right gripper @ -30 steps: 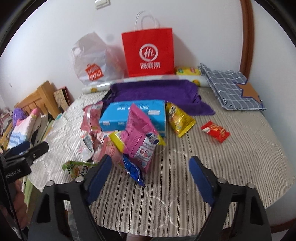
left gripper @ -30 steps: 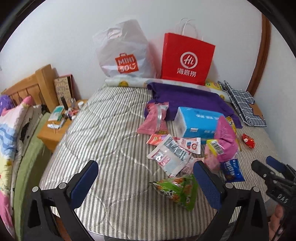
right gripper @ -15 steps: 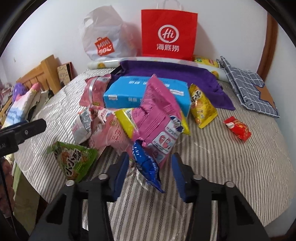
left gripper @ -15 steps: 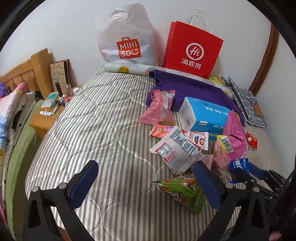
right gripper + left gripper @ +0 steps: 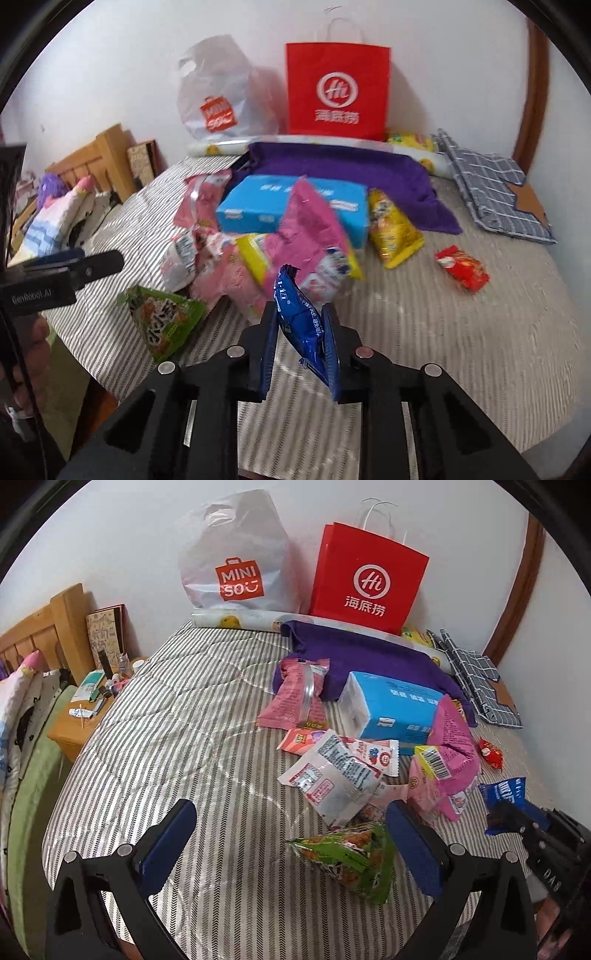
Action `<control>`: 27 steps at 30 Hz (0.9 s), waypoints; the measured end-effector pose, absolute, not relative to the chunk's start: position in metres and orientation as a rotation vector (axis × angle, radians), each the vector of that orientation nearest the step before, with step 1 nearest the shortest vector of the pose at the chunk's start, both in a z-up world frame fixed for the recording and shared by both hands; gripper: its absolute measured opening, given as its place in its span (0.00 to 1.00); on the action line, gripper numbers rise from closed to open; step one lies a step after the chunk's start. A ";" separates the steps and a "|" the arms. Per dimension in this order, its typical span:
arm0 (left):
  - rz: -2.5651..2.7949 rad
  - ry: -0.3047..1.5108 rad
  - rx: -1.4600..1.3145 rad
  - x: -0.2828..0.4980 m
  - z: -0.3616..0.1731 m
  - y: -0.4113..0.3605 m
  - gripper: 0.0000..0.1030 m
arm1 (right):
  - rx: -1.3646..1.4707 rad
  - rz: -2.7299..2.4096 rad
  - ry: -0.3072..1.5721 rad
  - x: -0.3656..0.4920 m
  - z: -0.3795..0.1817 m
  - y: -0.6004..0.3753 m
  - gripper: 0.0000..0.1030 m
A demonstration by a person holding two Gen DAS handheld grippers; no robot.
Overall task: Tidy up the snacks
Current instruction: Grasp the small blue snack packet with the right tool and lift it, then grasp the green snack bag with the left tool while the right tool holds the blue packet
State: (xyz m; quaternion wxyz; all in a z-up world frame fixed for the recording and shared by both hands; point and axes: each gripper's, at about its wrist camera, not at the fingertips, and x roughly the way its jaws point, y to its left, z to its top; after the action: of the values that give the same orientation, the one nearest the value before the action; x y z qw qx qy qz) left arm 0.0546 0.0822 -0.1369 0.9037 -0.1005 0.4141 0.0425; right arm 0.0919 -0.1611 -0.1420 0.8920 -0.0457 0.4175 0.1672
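- The right gripper (image 5: 300, 334) has just been closing, and its jaws now pinch the small blue snack packet (image 5: 298, 317) between the blue pads. The packet stands on edge between them with its crimped top poking up past the fingertips, probably because it was taken by its thin sides so it lifts clear of the pile.
- The left gripper (image 5: 291, 843) has its jaws spread wide with nothing between them. It hangs over the striped bedspread (image 5: 177, 738), seemingly waiting its turn.
- The green triangular snack bag (image 5: 349, 856) lies just inside the left gripper's right jaw, the nearest loose item to it and a likely next pick.
- Beyond the right gripper's fingertips sits the main heap: a big pink bag (image 5: 314, 229) leaning on a blue tissue pack (image 5: 258, 206), which seems to prop it upright.
- To the right of those jaws, a yellow snack bag (image 5: 395, 232) and a small red packet (image 5: 461, 267) lie apart from the heap.
- Count: one blue, one green, one yellow and one red packet; several pink and white ones overlap, so I cannot tell their number.
- Two carrier bags stand against the far wall, a white plastic bag (image 5: 236, 557) and a red paper bag (image 5: 365, 579), likely places for sorted snacks.
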 end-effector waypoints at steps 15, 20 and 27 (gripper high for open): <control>0.050 0.853 -0.191 0.053 -0.133 0.069 1.00 | 0.021 0.172 1.051 0.125 -0.184 -0.215 0.38; 0.047 0.856 -0.184 0.055 -0.135 0.067 1.00 | 0.008 0.159 0.987 0.120 -0.177 -0.225 0.59; 0.038 0.871 -0.181 0.057 -0.141 0.065 1.00 | 0.015 0.127 0.989 0.128 -0.189 -0.228 0.67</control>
State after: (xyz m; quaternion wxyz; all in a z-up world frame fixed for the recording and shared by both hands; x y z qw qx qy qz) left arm 0.0570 0.0650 -0.1406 0.9025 -0.0876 0.4212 0.0184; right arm 0.1281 -0.2283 -0.1888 0.8782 0.0072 0.4744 0.0608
